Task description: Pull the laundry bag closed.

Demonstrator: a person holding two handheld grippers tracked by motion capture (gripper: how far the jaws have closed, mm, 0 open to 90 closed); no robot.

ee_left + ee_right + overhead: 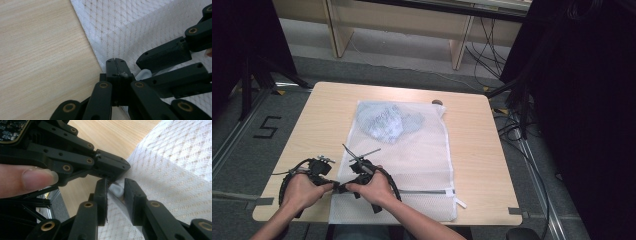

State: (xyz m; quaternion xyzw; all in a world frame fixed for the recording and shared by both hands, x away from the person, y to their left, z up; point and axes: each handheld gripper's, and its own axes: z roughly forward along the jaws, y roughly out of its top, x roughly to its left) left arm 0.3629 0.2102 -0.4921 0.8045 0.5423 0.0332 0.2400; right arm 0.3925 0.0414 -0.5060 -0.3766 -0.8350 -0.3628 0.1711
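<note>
A white mesh laundry bag (422, 155) lies flat on the wooden table (477, 135), with a pale blue garment (384, 122) inside near its far end. Both grippers meet at the bag's near left corner. My left gripper (334, 185) (115, 61) is shut, and its tips pinch the bag's edge (100, 53). My right gripper (343, 188) (116, 185) faces it with its jaws open. A small white zipper pull (116, 190) (145, 74) sits between those jaws with a gap on one side. A thumb (27, 180) rests on the left gripper's body.
The bag's grey zipper line (427, 191) runs along its near end to a white tab (460, 203) at the right. A small dark disc (438, 102) lies at the table's far edge. Cables (512, 131) trail on the floor at the right.
</note>
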